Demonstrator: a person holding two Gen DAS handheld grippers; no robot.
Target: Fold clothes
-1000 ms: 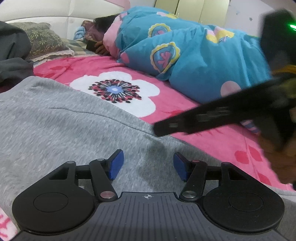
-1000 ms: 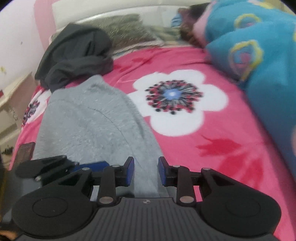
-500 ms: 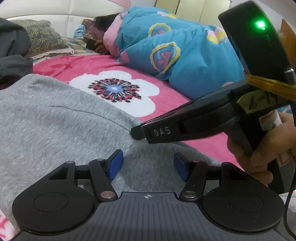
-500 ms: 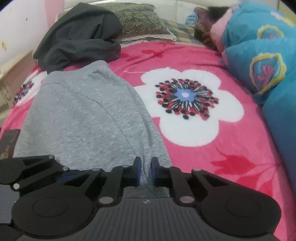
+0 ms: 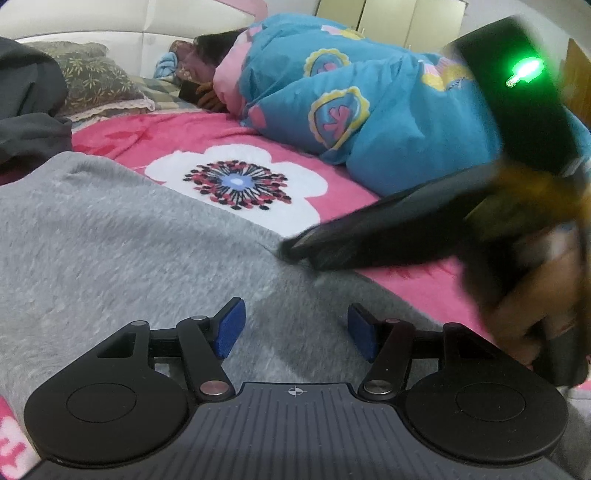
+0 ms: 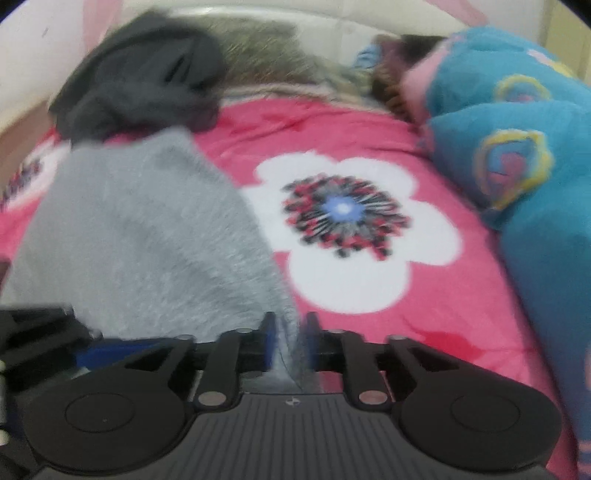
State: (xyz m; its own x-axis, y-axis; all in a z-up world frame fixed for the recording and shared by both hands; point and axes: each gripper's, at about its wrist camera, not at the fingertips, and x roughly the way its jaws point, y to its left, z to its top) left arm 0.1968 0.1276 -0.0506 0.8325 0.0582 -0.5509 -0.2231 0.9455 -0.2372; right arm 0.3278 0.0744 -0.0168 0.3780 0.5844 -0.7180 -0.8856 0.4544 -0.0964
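Fabric first: grey fleece garment [image 5: 122, 236] spread flat across the lower and left part of the left wrist view, lying on the pink bedspread [image 5: 417, 284]. Left hand-held gripper [image 5: 295, 328] at bottom centre, blue pads [image 5: 229, 325] wide apart, released, nothing between them, low over the grey cloth. Right hand-held gripper [image 6: 290, 343] at bottom centre of the right wrist view, clenched on a raised ridge of the garment's right edge, cloth pinched between the nearly closed jaws. Same tool blurred at the right of the left wrist view, its tip meeting the garment edge, gripped by a hand [image 5: 532, 302] at lower right, green light [image 5: 524, 70] at upper right.

Mid-frame: large white flower print [image 6: 347, 229] with a dark-petalled blue centre, just right of the garment. Further right, blue patterned quilt [image 5: 369, 103] bundled over a lying person. Upper left: dark grey clothing heap [image 6: 144, 74] touching the garment's far end, floral pillow [image 5: 96, 81] beside it, pale headboard [image 5: 110, 18] behind.
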